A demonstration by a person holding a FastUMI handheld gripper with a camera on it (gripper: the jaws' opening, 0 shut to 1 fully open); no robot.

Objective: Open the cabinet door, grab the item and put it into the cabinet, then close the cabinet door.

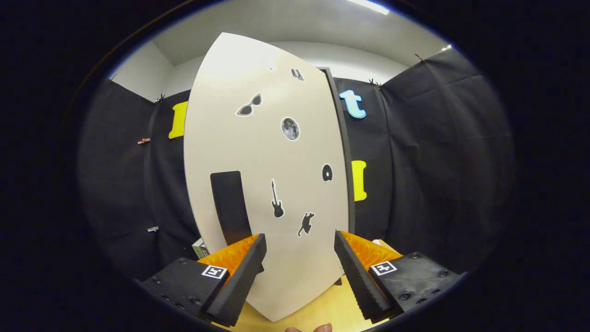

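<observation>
While the gripper (299, 258) hangs spread and empty, the cabinet door (267, 184) stands shut just ahead, blocking the way; its dark handle (230, 207) sits above one finger; a small box (199, 248) peeks from beside the door's lower corner.

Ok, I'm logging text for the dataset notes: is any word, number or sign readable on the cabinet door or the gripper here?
Cabinet door: no words, only picture stickers: sunglasses, moon, guitar, cat.
Small sticker at the door's top: too small to read.
Gripper, fingers open just before the door: square coded markers, no letters.
</observation>
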